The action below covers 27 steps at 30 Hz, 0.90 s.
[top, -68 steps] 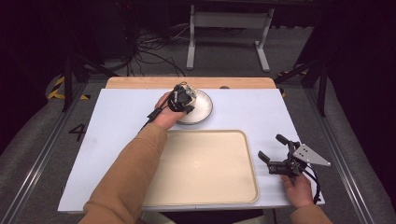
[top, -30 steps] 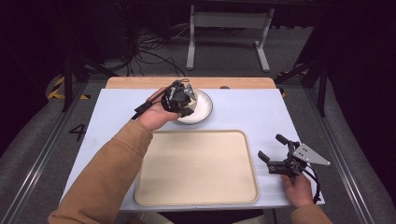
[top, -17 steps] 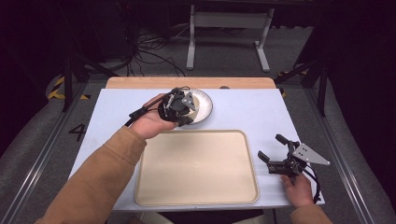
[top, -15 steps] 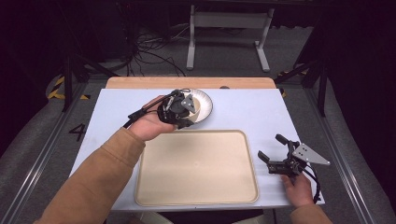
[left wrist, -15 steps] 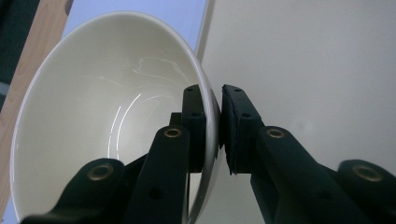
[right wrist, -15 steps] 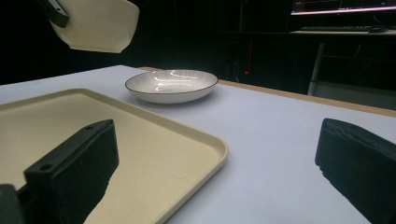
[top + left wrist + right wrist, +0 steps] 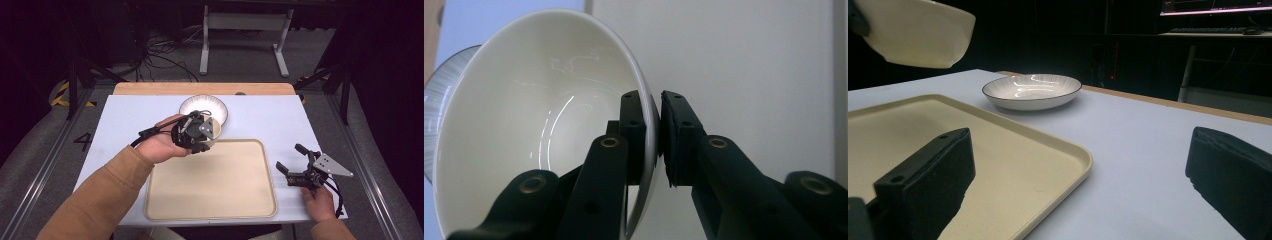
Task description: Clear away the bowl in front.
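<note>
1. Cream glazed ceramic bowl (image 7: 539, 135): held clear of the table, above the far left corner of the tray, just in front of the plate. Tipped on its side in the left gripper view, its opening faces left in that view; a round thing, it has no long axis.
2. Left gripper (image 7: 656, 135): black jaws drawn narrow, pinching the bowl's rim, one pad inside, one outside. Seen from the high view in the person's left hand (image 7: 160, 145), tan sleeve behind.
3. Right gripper (image 7: 296, 162): jaws spread wide, nothing between them; low over the table, just right of the tray, in the right hand (image 7: 317, 202).
4. White shallow plate with fine striped rim (image 7: 1032, 91): flat on the table's far middle, apart from the tray.
5. Beige rectangular plastic tray (image 7: 215, 200): bare, near middle of the table.
6. Pale blue tabletop (image 7: 130, 115): wooden strip along the far edge.
7. Room: dark; grey floor, cables, white metal stand legs (image 7: 245, 30) beyond.
</note>
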{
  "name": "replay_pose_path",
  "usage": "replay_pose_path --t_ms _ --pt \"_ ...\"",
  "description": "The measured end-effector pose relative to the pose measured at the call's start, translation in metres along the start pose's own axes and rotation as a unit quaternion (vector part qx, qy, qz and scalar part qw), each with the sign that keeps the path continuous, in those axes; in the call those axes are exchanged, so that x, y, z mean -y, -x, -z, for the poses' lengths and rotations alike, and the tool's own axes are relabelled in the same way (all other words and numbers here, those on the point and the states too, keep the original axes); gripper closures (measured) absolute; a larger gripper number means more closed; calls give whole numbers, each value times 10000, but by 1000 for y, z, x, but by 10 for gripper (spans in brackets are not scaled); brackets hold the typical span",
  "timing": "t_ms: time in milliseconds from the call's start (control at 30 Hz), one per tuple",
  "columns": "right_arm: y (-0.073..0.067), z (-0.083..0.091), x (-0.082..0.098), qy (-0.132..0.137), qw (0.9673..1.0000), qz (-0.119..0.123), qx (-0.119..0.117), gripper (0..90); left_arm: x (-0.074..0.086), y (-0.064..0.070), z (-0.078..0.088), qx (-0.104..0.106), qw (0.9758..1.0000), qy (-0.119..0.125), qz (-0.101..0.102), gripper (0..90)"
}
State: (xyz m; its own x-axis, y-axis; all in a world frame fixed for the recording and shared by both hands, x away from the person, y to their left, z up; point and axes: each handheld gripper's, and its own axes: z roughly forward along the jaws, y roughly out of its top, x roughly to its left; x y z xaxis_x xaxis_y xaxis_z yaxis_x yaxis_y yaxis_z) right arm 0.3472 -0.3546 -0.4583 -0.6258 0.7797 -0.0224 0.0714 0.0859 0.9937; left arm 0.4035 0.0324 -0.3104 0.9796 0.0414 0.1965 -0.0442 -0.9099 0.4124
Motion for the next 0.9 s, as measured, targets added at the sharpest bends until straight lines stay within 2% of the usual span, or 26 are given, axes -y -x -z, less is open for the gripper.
replay_pose_path --t_ms 100,167,233,367,467,633,767,900 --pt "0 0 0 -1 10000 1 1 0 -1 4 -2 44 10000 8 -18 803" --pt "0 0 0 -1 10000 5 0 0 -3 7 -4 74 9999 7 -138 802" --pt "0 0 0 -1 10000 6 0 0 -3 11 -5 107 9999 -6 -108 807" --pt "0 0 0 1 10000 3 0 0 -5 16 -11 170 9995 -95 -255 808" --pt "0 0 0 2 10000 14 2 0 -5 19 -16 222 9994 -106 -246 807" --pt "0 0 0 4 10000 9 0 0 -5 23 -23 321 9987 -164 -346 805" --pt "0 0 0 5 10000 12 0 0 -4 25 -31 383 9987 -161 -309 800" --pt "0 0 0 5 10000 13 -2 0 -4 28 -38 496 9978 -202 -385 803"
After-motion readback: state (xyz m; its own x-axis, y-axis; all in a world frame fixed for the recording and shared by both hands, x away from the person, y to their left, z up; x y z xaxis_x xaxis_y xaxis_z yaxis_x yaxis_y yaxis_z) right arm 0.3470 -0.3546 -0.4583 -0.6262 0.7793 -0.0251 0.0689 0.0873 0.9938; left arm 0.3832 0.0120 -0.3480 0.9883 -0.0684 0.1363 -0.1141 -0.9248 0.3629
